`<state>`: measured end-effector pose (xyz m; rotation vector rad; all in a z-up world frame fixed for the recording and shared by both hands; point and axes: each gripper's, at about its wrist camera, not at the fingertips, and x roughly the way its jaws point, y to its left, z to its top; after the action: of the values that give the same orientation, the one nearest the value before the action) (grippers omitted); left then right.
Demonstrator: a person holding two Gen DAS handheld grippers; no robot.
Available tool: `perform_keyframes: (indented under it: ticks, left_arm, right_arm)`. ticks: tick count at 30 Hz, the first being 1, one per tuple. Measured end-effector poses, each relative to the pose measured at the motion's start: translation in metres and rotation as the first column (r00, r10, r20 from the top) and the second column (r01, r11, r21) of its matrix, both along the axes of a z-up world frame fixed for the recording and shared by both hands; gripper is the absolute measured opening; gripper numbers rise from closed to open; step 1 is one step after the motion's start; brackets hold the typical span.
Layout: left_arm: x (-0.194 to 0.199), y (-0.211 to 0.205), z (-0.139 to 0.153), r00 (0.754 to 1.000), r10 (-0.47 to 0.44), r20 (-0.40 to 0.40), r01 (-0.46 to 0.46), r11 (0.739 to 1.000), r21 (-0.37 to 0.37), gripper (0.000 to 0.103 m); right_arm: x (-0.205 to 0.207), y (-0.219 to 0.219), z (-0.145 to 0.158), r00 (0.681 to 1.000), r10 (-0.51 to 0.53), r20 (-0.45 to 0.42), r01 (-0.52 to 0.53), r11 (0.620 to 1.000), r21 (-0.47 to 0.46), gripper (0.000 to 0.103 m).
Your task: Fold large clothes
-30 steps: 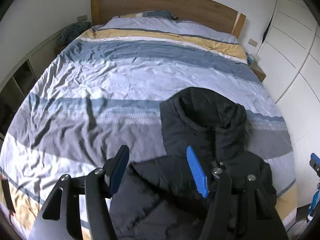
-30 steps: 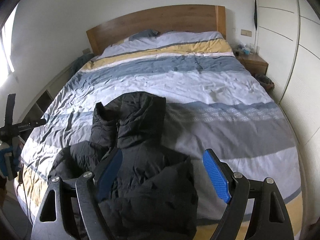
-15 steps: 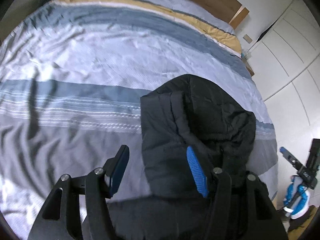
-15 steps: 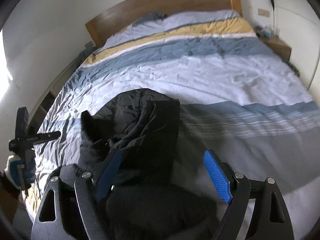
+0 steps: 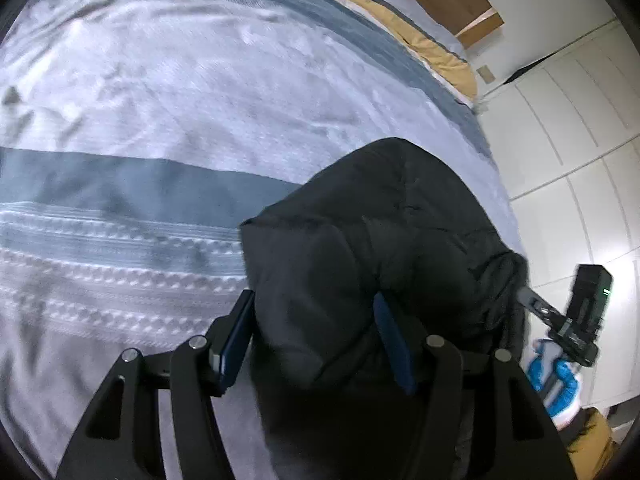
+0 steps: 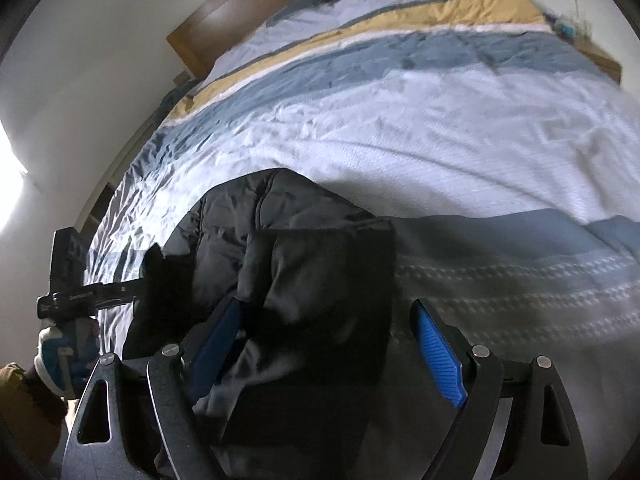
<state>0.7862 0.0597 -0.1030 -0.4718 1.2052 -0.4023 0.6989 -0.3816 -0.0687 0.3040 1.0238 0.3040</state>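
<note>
A black puffer jacket with a hood [image 5: 372, 232] lies on the striped bed cover; it also shows in the right wrist view [image 6: 304, 264]. My left gripper [image 5: 316, 340] is open, its blue-padded fingers straddling the left edge of the hood. My right gripper [image 6: 332, 344] is open, its fingers astride the right edge of the hood, close above the fabric. Whether the pads touch the jacket is unclear. Each gripper appears in the other's view: the right one [image 5: 560, 320] at the far right, the left one [image 6: 76, 300] at the far left.
The bed cover [image 5: 168, 128] has grey, blue, white and yellow stripes. A wooden headboard [image 6: 248, 4] stands at the far end. White wardrobe doors [image 5: 568, 128] run along the right side of the bed. A nightstand [image 6: 596, 52] sits at the far right.
Both grippers have moved forward and down along the jacket to the hood, which now fills the space between their open fingers. The jacket itself has not visibly moved.
</note>
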Motion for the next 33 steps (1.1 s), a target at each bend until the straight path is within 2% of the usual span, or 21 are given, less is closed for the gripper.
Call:
perform_keyframes:
  ticks: [5,7,9,10,12,15,18,20,24,26,29,33]
  left_arm:
    - [0.011,-0.001,-0.014,1.000,-0.011,-0.029,0.009,0.997,-0.073,0.058]
    - [0.015,0.003,-0.022,0.999,0.019,-0.051,-0.025,0.991,-0.128,0.058]
    - [0.015,0.004,-0.027,0.996,0.058,-0.070,-0.069,0.984,-0.165,0.058]
    - [0.015,0.003,-0.030,0.994,0.072,-0.079,-0.085,0.979,-0.183,0.058]
    - [0.015,-0.001,-0.032,0.992,0.088,-0.091,-0.105,0.972,-0.210,0.058]
    - [0.012,-0.003,-0.036,0.986,0.115,-0.118,-0.141,0.959,-0.246,0.058]
    - [0.008,0.006,-0.039,0.971,0.179,-0.158,-0.218,0.936,-0.277,0.058]
    - [0.004,0.014,-0.036,0.963,0.225,-0.151,-0.260,0.925,-0.278,0.058]
    - [0.007,0.013,-0.030,0.969,0.213,-0.121,-0.235,0.949,-0.209,0.059]
    - [0.013,0.011,-0.031,0.973,0.199,-0.117,-0.219,0.955,-0.198,0.059]
    - [0.023,0.009,-0.035,0.975,0.183,-0.126,-0.207,0.955,-0.212,0.059]
    - [0.038,0.003,-0.038,0.977,0.157,-0.148,-0.190,0.949,-0.251,0.064]
  right_arm:
    - [0.026,-0.005,-0.014,0.999,0.014,-0.039,-0.012,0.998,0.059,0.085]
    - [0.039,-0.005,-0.024,0.996,0.023,-0.083,-0.016,0.995,0.093,0.080]
    - [0.049,-0.003,-0.034,0.991,0.018,-0.136,-0.004,0.995,0.099,0.053]
    - [0.051,0.000,-0.038,0.988,0.015,-0.152,-0.002,0.996,0.086,0.051]
    - [0.052,0.006,-0.042,0.986,0.024,-0.167,-0.015,0.998,0.058,0.038]
    - [0.048,0.015,-0.037,0.986,0.038,-0.161,-0.037,0.999,0.011,0.029]
    - [0.042,0.017,-0.028,0.987,0.053,-0.150,-0.058,0.998,-0.028,0.024]
    - [0.039,0.018,-0.022,0.988,0.060,-0.144,-0.068,0.997,-0.048,0.024]
    - [0.036,0.021,-0.017,0.988,0.078,-0.136,-0.091,0.992,-0.090,0.023]
    - [0.036,0.021,-0.019,0.988,0.077,-0.135,-0.090,0.992,-0.094,0.023]
    - [0.037,0.021,-0.024,0.987,0.073,-0.141,-0.087,0.991,-0.100,0.023]
    - [0.039,0.018,-0.029,0.986,0.063,-0.155,-0.078,0.993,-0.093,0.024]
